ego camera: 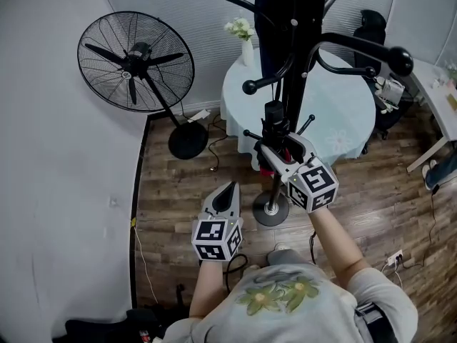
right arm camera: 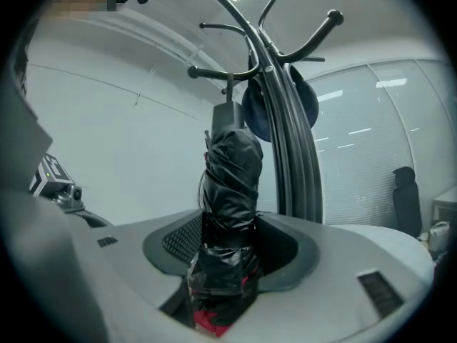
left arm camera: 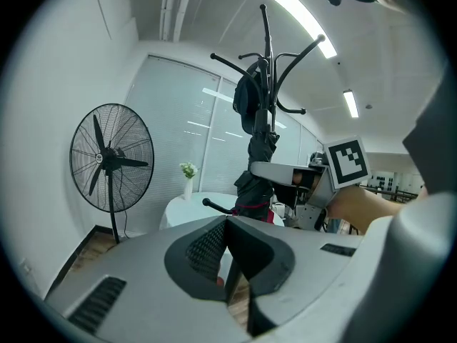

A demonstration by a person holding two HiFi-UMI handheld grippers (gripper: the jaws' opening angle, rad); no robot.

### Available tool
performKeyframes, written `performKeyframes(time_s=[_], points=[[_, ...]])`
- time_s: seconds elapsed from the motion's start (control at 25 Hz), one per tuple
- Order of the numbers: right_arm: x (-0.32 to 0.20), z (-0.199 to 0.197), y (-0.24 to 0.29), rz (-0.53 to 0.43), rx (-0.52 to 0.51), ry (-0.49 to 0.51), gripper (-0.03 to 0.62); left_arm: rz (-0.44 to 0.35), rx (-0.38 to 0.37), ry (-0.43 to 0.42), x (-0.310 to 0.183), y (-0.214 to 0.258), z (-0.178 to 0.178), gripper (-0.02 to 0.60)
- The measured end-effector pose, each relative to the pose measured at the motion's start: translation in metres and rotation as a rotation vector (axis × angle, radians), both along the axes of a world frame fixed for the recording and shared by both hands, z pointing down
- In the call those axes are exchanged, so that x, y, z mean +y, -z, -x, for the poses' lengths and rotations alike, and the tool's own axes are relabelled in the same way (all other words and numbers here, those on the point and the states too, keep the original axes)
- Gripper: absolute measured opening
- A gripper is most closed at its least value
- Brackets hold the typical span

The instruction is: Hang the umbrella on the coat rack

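A folded black umbrella with a red patch near its lower end stands upright against the pole of the black coat rack. My right gripper is shut on the umbrella's lower part. The umbrella's boxy top end sits just under a short hook of the rack. A dark rounded item hangs on the rack behind it. My left gripper is held lower left of the rack base, shut and empty. From the left gripper view the umbrella runs along the rack.
A black pedestal fan stands at the left by the white wall. Behind the rack is a round table with a pale cloth and a vase of flowers. A black chair and a white desk stand at the right. Cables and a power strip lie on the wood floor.
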State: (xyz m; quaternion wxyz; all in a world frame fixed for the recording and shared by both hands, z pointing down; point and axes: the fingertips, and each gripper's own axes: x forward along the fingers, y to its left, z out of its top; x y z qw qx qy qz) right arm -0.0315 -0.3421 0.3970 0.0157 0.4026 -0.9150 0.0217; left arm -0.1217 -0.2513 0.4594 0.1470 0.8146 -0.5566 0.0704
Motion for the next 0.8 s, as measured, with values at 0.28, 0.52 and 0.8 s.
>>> performKeyframes(time_s=[0.28, 0.52, 0.8], points=[[0.001, -0.006, 0.0, 0.015, 0.035, 0.006, 0.291, 0.002, 0.006, -0.003, 0.003, 0.0, 0.002, 0.002], [0.018, -0.009, 0.011, 0.019, -0.016, 0.019, 0.322, 0.0, 0.007, -0.001, 0.003, 0.0, 0.004, 0.002], [0.043, -0.026, 0.022, -0.012, -0.081, -0.027, 0.204, -0.02, 0.008, -0.014, 0.003, 0.008, 0.001, 0.002]])
